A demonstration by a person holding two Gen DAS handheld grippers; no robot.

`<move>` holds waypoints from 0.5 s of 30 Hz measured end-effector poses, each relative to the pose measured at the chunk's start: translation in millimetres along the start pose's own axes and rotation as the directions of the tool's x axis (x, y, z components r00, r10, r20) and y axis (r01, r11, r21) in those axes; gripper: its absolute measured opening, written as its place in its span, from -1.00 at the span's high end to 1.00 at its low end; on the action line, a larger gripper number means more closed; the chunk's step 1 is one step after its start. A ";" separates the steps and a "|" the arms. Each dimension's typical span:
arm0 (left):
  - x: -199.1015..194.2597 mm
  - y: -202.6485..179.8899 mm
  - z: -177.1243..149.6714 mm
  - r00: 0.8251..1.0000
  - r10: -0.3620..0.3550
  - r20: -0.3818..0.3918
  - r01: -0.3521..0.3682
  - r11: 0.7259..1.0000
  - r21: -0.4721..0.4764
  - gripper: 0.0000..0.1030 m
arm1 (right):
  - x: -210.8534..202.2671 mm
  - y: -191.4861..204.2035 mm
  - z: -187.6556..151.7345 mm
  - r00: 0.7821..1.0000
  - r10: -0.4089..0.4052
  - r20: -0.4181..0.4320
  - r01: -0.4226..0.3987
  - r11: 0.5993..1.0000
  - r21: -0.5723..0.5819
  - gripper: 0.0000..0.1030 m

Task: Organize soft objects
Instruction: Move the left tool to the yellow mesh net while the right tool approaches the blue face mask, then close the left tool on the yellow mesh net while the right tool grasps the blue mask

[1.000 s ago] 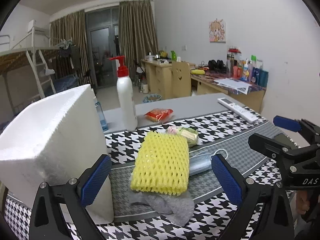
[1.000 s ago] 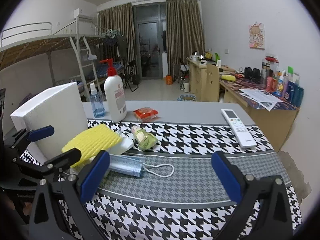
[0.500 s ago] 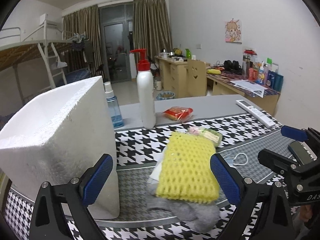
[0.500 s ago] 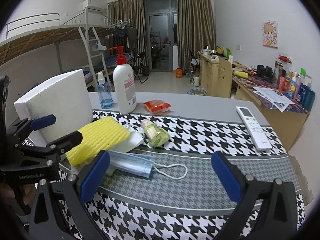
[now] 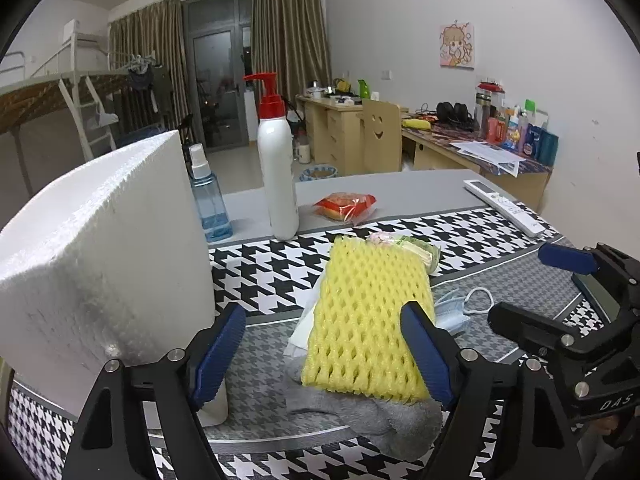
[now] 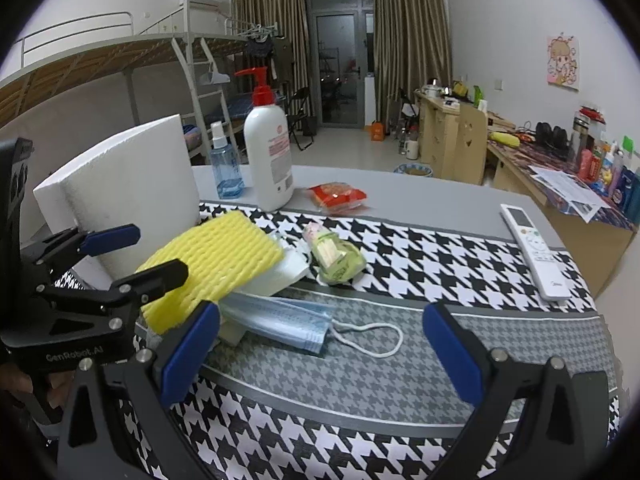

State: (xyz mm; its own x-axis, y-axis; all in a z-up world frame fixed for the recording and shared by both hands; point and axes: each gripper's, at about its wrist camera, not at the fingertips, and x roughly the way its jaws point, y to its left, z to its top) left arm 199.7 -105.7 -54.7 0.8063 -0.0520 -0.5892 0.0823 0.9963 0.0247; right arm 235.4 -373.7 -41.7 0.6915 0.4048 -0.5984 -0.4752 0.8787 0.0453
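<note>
Now the left hand-held gripper (image 5: 322,354) is closing, nothing pinched yet; the yellow foam net (image 5: 370,320) lies at its one o'clock on a grey cloth (image 5: 384,420). Better shift right first. The right hand-held gripper (image 6: 320,348) stands wide over the face mask (image 6: 280,322).

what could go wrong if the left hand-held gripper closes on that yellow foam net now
1. The left hand-held gripper is closing with only the yellow foam net's left part between its pads; it may pinch one edge and the net could sag or slip.
2. The net lies on a grey cloth and white sheets, so those might drag along.
3. The left finger stands close to the white foam block and could nudge it.
</note>
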 end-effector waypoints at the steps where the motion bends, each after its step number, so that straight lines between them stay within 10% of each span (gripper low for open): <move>1: 0.8 0.3 -0.6 1.000 -0.006 -0.003 0.006 1.000 -0.002 -0.52 | 2.3 0.2 0.4 1.000 0.001 -0.006 -0.001 1.000 0.000 -0.99; 15: 10.0 2.4 -4.3 0.996 -0.075 -0.047 0.074 0.997 -0.017 0.34 | 20.0 7.1 2.4 0.995 0.063 -0.073 -0.065 0.998 -0.027 -0.99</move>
State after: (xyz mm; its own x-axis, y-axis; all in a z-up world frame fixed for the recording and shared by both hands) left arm 205.4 -103.6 -64.0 0.7694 -0.1235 -0.6268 0.1323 0.9907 -0.0329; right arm 247.1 -358.7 -51.5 0.6188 0.4399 -0.6509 -0.5339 0.8432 0.0622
